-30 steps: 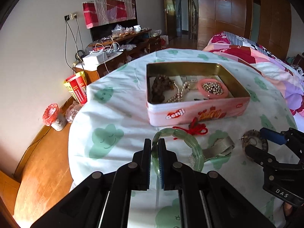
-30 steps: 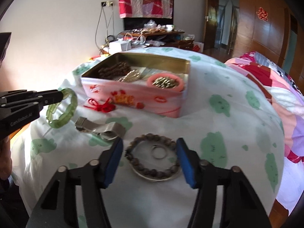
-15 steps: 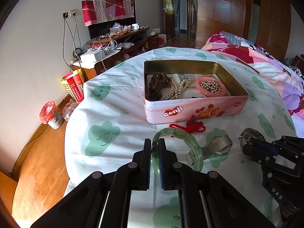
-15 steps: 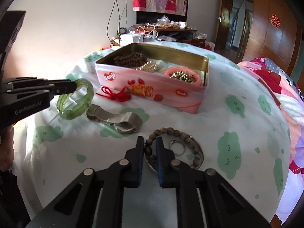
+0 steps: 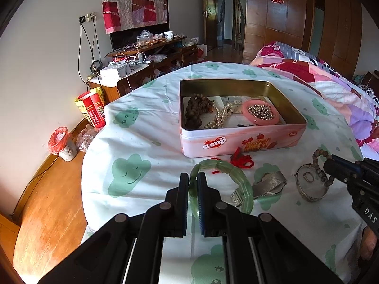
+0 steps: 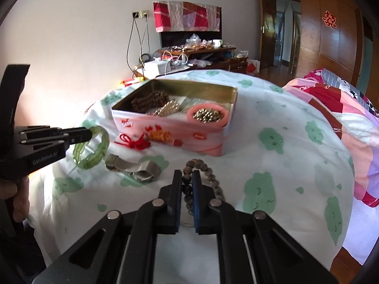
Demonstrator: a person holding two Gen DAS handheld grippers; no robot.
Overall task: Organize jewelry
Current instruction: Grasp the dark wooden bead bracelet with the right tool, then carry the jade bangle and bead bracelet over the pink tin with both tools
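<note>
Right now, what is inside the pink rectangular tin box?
Inside the pink rectangular tin box: dark brown bead strand, pearl-coloured bead strand, pink round dish of gold beads, printed paper. Beneath them is hidden.

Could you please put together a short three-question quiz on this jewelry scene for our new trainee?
1. True or false: the left tool is shut on the green bangle.
2. What does the right tool hold? A) the metal watch B) the brown bead bracelet C) the red knotted cord
3. Fill in: the pink ring filled with shiny beads lies inside the open ____.

Key: 1 true. 2 B; in the left view the bracelet lifts off the small round tin with a ring in it. 3 pink tin box.
</note>
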